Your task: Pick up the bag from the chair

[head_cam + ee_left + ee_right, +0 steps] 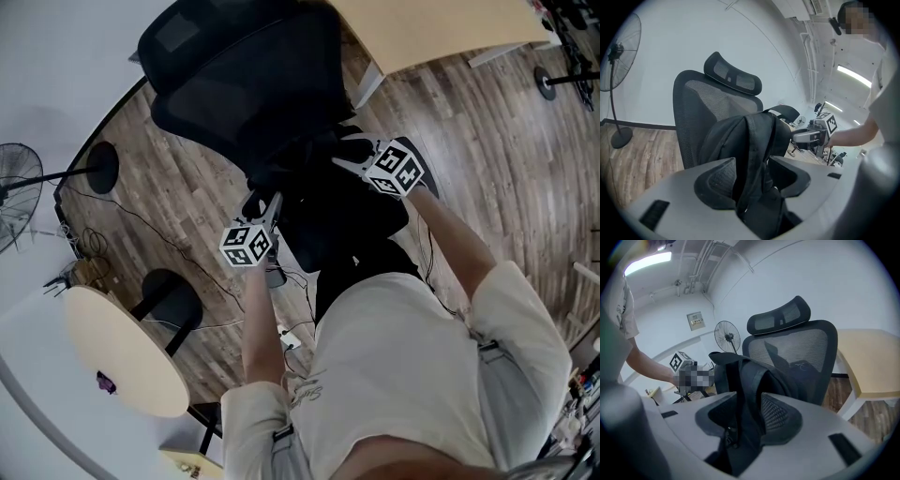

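A black bag [347, 211] sits in front of the mesh back of a black office chair [244, 84]. My left gripper [265, 202] comes in from the left and my right gripper [342, 159] from the right, both at the bag's top. In the left gripper view a black strap [757, 150] of the bag [736, 136] runs between the pads, and the left gripper [752, 183] is shut on it. In the right gripper view the right gripper [740, 423] is shut on another strap [733, 394] of the bag [759, 376]. Whether the bag touches the seat is hidden.
A light wooden desk [441, 28] stands just right of the chair. A round table [122, 352] and a black stool [173, 300] are at the lower left. A standing fan [14, 187] and loose cables [159, 234] lie to the left on the wood floor.
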`<move>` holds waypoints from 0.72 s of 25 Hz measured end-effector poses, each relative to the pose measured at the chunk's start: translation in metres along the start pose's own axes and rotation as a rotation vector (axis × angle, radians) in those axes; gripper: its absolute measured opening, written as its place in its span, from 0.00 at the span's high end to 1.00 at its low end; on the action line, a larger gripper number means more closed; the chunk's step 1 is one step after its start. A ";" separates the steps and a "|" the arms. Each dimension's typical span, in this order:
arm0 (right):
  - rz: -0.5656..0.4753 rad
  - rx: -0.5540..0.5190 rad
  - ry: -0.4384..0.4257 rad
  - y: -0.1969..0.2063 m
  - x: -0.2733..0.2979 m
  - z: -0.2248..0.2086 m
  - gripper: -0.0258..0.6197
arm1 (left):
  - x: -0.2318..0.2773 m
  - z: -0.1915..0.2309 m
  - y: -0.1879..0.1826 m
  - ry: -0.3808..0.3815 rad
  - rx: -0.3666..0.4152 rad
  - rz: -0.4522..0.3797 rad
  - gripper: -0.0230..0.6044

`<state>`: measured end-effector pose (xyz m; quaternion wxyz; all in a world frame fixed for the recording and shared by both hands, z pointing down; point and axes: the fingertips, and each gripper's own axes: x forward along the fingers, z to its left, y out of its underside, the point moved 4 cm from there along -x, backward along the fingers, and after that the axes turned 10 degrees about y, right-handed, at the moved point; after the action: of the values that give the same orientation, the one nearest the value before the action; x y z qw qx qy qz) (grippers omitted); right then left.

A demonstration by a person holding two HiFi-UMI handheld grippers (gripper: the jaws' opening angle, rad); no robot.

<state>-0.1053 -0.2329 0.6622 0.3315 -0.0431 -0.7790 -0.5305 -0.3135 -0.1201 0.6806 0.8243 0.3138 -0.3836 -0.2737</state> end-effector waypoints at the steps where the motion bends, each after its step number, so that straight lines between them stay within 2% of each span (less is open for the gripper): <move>1: 0.005 -0.009 -0.007 -0.001 0.004 0.001 0.72 | 0.003 0.001 -0.001 0.012 0.003 0.004 0.60; 6: 0.014 -0.026 -0.032 -0.006 0.022 -0.001 0.72 | 0.019 -0.003 -0.007 0.053 0.049 0.029 0.60; 11: 0.025 -0.033 -0.085 -0.006 0.037 -0.001 0.72 | 0.034 -0.009 -0.019 0.097 0.058 0.005 0.60; 14: 0.029 -0.021 -0.157 -0.006 0.044 0.005 0.72 | 0.039 -0.012 -0.029 0.157 0.035 -0.020 0.60; 18: 0.027 -0.068 -0.195 -0.009 0.048 0.012 0.72 | 0.043 -0.019 -0.039 0.239 0.076 -0.007 0.60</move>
<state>-0.1521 -0.2403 0.6797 0.2596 -0.1162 -0.7884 -0.5454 -0.2821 -0.1700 0.6622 0.8508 0.3764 -0.2915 -0.2224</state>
